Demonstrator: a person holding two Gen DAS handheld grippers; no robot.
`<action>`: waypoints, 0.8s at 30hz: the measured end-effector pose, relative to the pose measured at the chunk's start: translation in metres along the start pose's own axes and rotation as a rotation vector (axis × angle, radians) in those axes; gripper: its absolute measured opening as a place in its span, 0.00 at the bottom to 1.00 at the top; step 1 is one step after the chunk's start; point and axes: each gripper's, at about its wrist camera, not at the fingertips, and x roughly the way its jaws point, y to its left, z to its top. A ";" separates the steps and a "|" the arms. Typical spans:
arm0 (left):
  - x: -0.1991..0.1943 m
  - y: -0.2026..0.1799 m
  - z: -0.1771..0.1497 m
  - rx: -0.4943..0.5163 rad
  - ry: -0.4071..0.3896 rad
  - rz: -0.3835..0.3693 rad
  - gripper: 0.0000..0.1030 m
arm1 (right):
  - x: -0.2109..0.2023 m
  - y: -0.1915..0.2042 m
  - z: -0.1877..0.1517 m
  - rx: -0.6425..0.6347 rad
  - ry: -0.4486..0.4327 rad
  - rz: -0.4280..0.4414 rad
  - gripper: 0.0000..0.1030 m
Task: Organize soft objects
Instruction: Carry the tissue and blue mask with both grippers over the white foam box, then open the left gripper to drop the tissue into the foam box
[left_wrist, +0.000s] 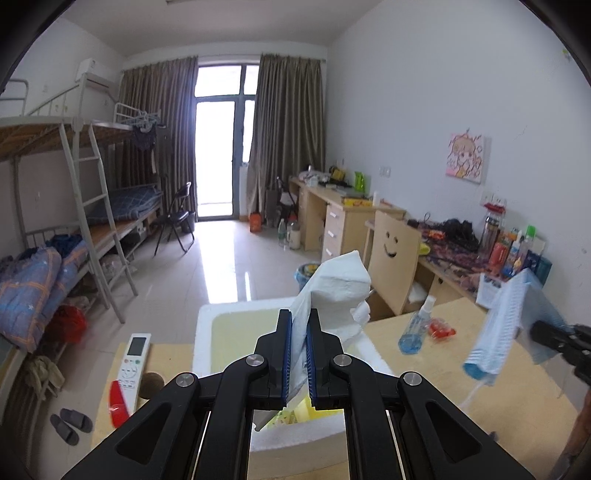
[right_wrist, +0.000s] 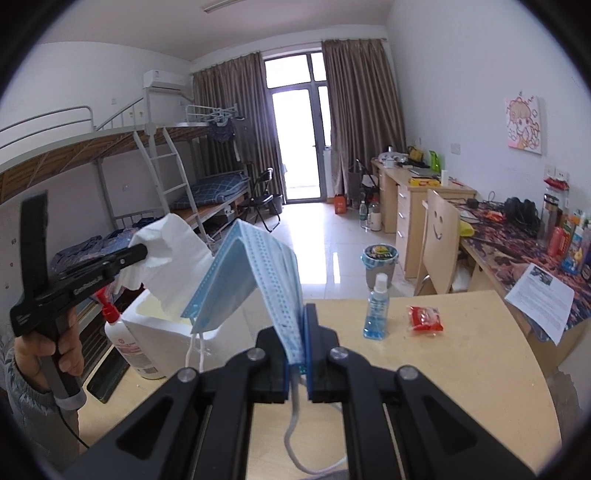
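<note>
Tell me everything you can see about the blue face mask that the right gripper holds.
The blue face mask is a pleated surgical type: light blue, with stitched edges and white elastic ear loops hanging below. It looks like thin, soft fabric. It is folded and droops over to the left. The right gripper is shut on its lower edge, holding it in the air above the wooden table. Nothing else touches it. In the left wrist view it appears blurred.
</note>
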 end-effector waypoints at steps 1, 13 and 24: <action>0.004 0.000 -0.001 0.003 0.008 0.006 0.07 | 0.000 -0.002 -0.001 0.005 0.001 -0.002 0.08; 0.054 0.007 -0.015 -0.013 0.161 0.041 0.07 | 0.001 -0.019 -0.011 0.047 0.025 -0.014 0.08; 0.051 -0.001 -0.013 0.006 0.145 0.114 0.78 | 0.001 -0.025 -0.015 0.063 0.032 -0.016 0.08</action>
